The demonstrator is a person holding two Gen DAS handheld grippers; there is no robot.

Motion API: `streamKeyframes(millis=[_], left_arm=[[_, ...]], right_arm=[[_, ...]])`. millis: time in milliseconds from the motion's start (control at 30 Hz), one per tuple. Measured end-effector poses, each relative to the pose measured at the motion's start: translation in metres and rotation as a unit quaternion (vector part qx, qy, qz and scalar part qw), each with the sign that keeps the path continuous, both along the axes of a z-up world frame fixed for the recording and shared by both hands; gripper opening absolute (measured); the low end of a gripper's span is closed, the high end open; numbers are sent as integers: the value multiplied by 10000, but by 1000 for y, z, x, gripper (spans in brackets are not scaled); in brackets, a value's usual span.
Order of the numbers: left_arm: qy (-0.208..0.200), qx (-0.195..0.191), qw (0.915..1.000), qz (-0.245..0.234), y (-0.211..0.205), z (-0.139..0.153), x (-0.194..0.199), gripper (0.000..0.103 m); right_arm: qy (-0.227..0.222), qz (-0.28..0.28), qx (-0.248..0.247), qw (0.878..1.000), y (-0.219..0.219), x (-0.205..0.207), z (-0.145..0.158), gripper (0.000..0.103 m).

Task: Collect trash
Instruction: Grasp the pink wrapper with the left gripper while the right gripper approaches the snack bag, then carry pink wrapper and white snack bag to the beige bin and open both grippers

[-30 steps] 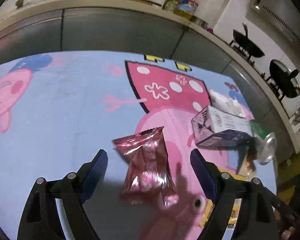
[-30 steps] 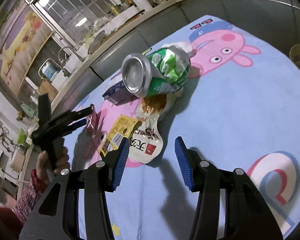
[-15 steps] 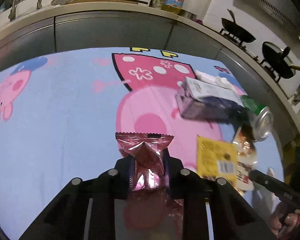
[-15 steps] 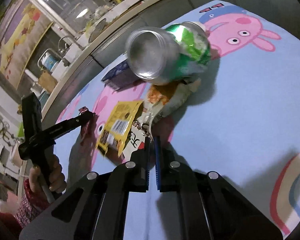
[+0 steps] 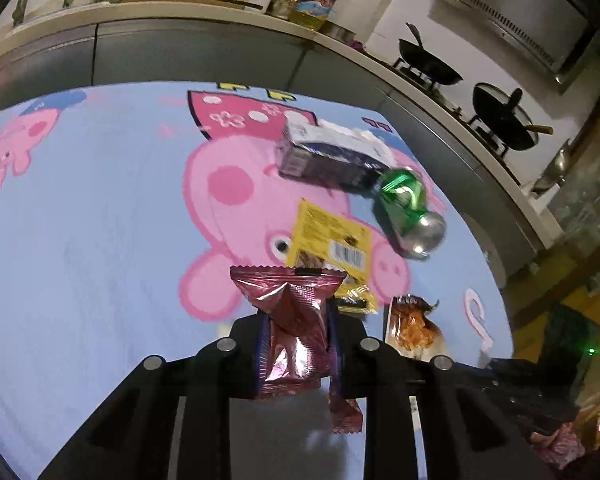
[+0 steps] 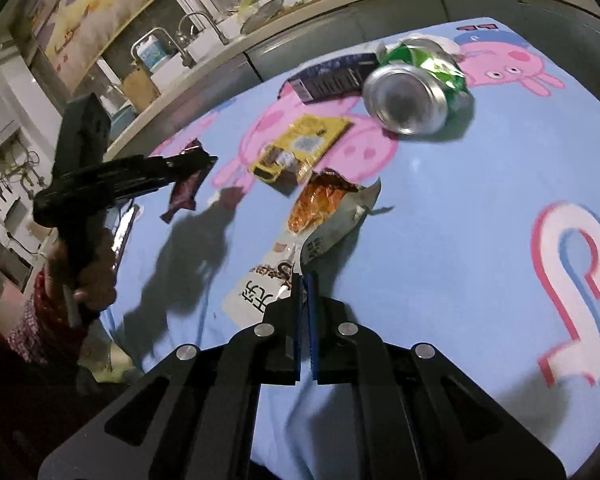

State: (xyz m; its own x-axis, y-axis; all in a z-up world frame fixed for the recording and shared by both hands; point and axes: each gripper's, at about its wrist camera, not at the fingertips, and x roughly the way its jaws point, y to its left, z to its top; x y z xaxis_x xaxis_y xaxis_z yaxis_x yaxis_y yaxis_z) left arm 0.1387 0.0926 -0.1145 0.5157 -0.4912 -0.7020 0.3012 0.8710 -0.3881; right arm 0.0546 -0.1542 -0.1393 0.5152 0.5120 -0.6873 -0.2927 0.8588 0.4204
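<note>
The left hand-held gripper (image 5: 296, 344) pinches a crinkled maroon foil snack wrapper (image 5: 294, 316), lifted above the blue cartoon-pig cloth (image 5: 100, 220). Right of that wrapper lie a flat yellow sachet (image 5: 330, 240), a dark purple carton (image 5: 328, 160) and a crushed green aluminium can (image 5: 410, 212). The right hand-held gripper (image 6: 305, 304) is pressed together on a torn white-and-orange snack bag (image 6: 300, 240), nearest the sachet.

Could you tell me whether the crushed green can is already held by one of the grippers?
No, the crushed green can lies on the cartoon tablecloth, apart from both the right gripper and the left gripper.
</note>
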Motion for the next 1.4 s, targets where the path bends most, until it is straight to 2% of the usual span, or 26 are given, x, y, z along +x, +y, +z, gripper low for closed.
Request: streamKeyframes(millis=[33, 67, 100, 167, 433, 633, 667, 700, 800, 933, 1167, 1400], left_arm=[[25, -6, 10000, -37, -3, -1, -3, 25], [32, 7, 10000, -71, -5, -2, -6, 25], [33, 48, 9999, -103, -9, -3, -10, 25], [37, 158, 9998, -147, -17, -6, -16, 25], [-14, 746, 9969, -261, -39, -21, -28, 26], [16, 949, 9951, -268, -44, -32, -32, 28], [-12, 992, 9947, -275, -45, -32, -34, 28], [-41, 1027, 9943, -294, -47, -32, -35, 28], [-71, 948, 9947, -397, -48, -27, -37, 27], [-196, 751, 9950, -625, -59, -12, -41, 26], [-390, 540, 9900, -1244, -102, 13, -38, 26], [-233, 602, 9796, -1902, -172, 15, -20, 26]], right_arm=[[19, -51, -6, 10000, -3, -2, -1, 7], [42, -93, -1, 9999, -4, -2, -2, 15], [71, -175, 38, 9998, -8, -3, -3, 29], [59, -322, 142, 9994, -12, -3, -4, 40], [13, -237, 142, 9996, -3, -1, -7, 40], [68, -84, 83, 9999, 13, 8, -15, 40], [19, -49, 82, 10000, 15, 8, -15, 33], [66, 43, 94, 9999, 17, 8, -17, 9], [31, 98, 172, 9998, 16, 7, -17, 4], [-169, 49, 292, 9994, 6, 1, -7, 4], [-581, -563, 486, 9955, -41, -13, 16, 4], [-657, -1357, 388, 9878, -96, -19, 10, 4]])
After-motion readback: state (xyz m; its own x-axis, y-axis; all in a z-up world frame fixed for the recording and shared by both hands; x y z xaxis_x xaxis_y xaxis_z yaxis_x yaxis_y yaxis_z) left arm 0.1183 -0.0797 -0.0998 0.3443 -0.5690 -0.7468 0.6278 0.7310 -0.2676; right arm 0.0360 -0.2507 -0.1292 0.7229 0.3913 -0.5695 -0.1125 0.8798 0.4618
